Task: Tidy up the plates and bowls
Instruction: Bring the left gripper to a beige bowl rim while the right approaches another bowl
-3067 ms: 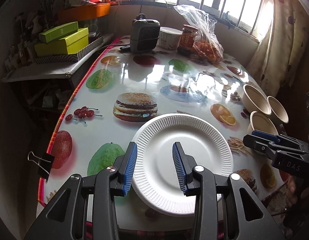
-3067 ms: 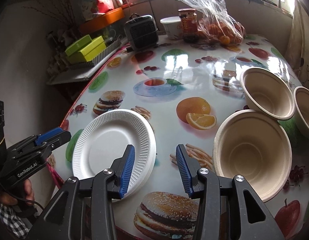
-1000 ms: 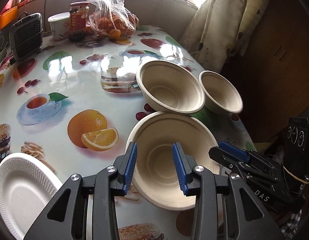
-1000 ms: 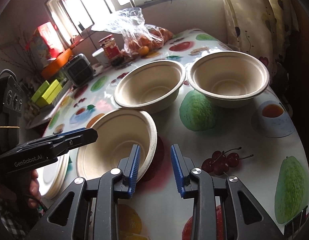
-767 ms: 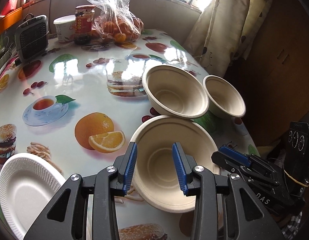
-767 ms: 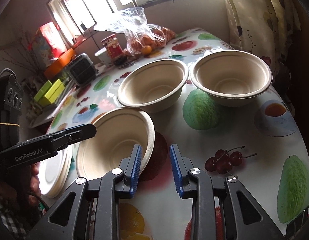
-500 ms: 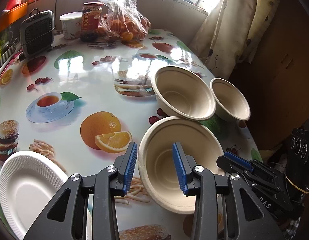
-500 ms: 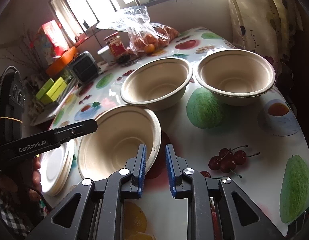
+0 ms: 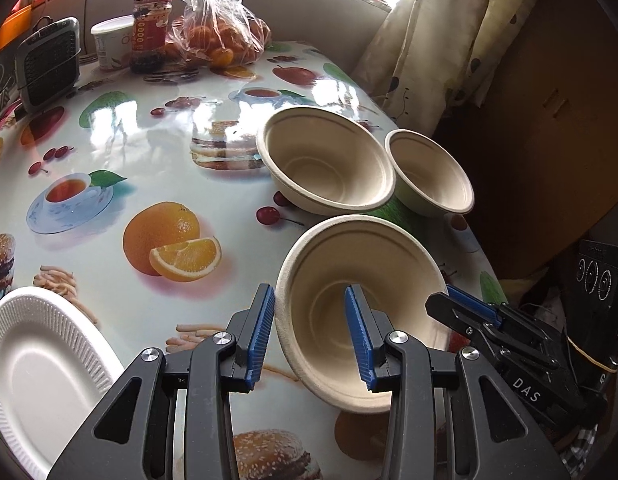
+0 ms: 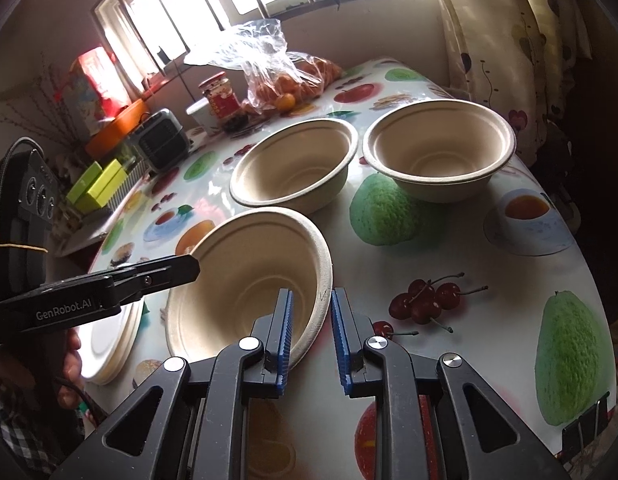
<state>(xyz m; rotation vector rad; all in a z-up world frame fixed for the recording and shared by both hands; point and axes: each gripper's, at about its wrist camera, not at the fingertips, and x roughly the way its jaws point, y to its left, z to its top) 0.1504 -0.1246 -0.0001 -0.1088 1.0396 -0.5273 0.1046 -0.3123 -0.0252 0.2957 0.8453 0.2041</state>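
Observation:
Three beige paper bowls are on the fruit-print table. My right gripper (image 10: 312,308) is shut on the near right rim of the nearest bowl (image 10: 249,264), which is tilted with its gripped side raised. In the left wrist view the right gripper (image 9: 461,304) is at that bowl's (image 9: 349,264) right edge. My left gripper (image 9: 309,308) hangs open over the bowl's left rim, its pads not pressing on it; its tip (image 10: 181,268) shows there too. The middle bowl (image 9: 329,168) and the far bowl (image 9: 433,176) stand upright behind. White plates (image 9: 37,360) lie stacked at the near left.
At the table's far end are a bag of oranges (image 9: 217,40), a red jar (image 9: 151,32), a white tub (image 9: 109,44) and a small heater (image 9: 49,64). A curtain (image 9: 437,40) hangs past the right edge. A binder clip (image 10: 585,428) is on the near edge.
The right gripper's jaws have closed onto the nearest bowl's rim, and that side of the bowl has tipped up. The left gripper has stayed open at the same width.

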